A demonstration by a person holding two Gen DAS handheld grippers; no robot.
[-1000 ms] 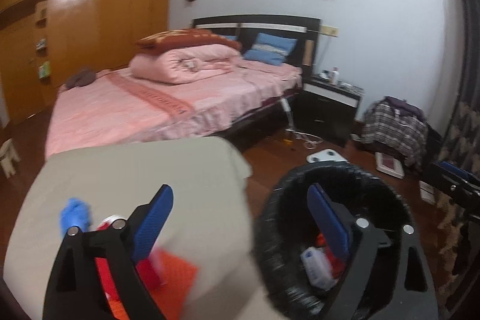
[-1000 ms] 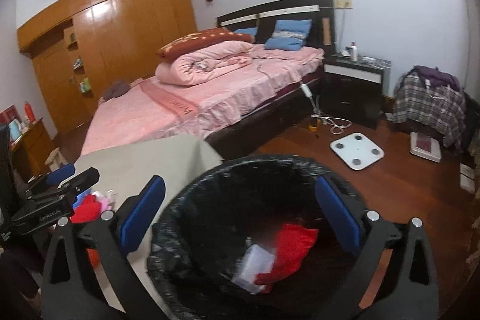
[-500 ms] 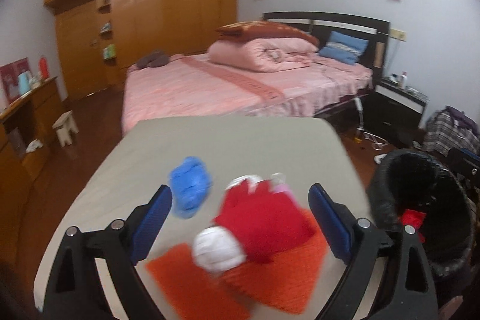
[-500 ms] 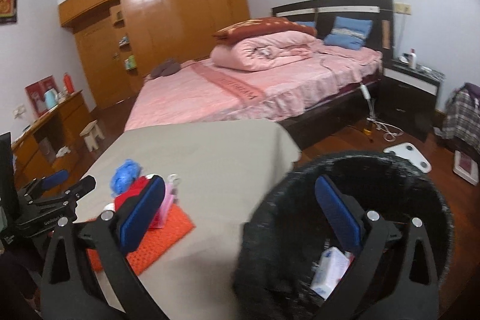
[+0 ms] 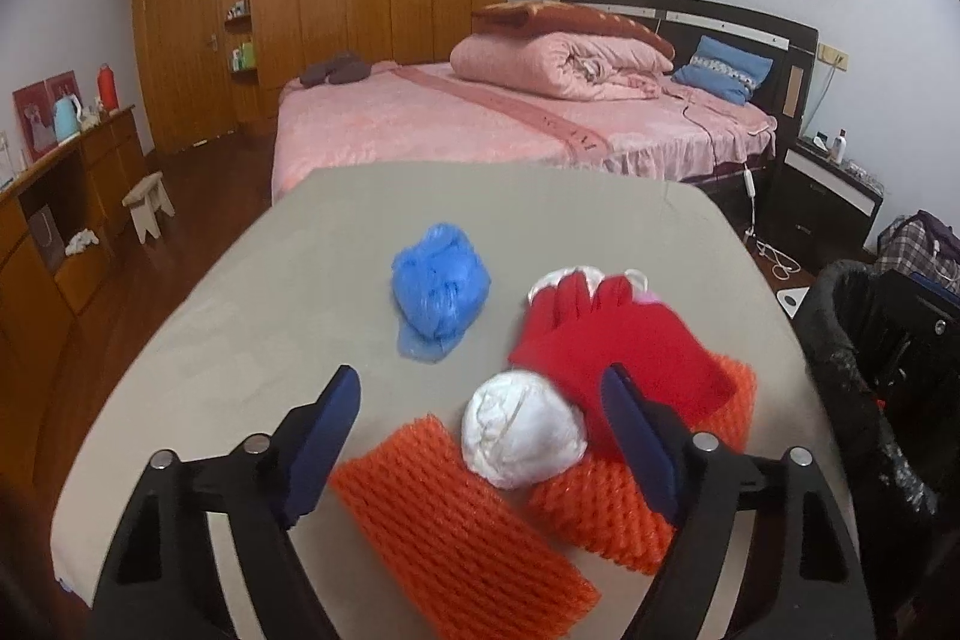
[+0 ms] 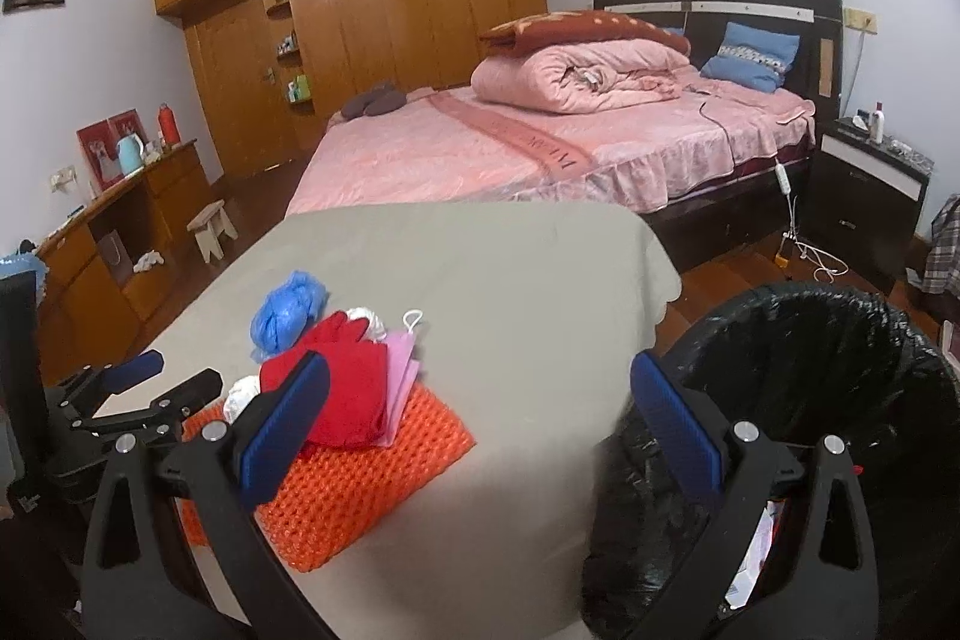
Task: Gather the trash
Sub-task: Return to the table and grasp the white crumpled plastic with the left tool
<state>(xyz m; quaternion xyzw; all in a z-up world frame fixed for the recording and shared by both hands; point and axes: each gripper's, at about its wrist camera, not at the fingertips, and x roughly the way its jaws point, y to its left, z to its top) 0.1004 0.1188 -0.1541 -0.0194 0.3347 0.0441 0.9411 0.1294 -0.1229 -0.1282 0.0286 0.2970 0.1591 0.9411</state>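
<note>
On the grey table [image 5: 312,292] lie a crumpled blue plastic bag [image 5: 440,289], a red glove [image 5: 606,340], a white wad [image 5: 523,430] and orange foam netting [image 5: 456,520]. My left gripper [image 5: 483,436] is open and empty, low over the table, with the white wad between its fingers' line. My right gripper [image 6: 480,436] is open and empty, over the table's right edge beside the black-lined bin [image 6: 840,388]. The pile shows in the right view, with the glove [image 6: 348,388], netting [image 6: 354,478], blue bag [image 6: 288,310] and a pink mask [image 6: 402,364].
The bin [image 5: 888,358] stands off the table's right side and holds some trash. A pink bed [image 5: 510,124] lies beyond the table, a dark nightstand [image 6: 870,184] to its right. A wooden desk [image 5: 54,196] and small stool [image 5: 150,205] stand at the left.
Both grippers have swung left from over the bin toward the table. The left one now faces the trash pile closely; the right one now has the bin only at its right.
</note>
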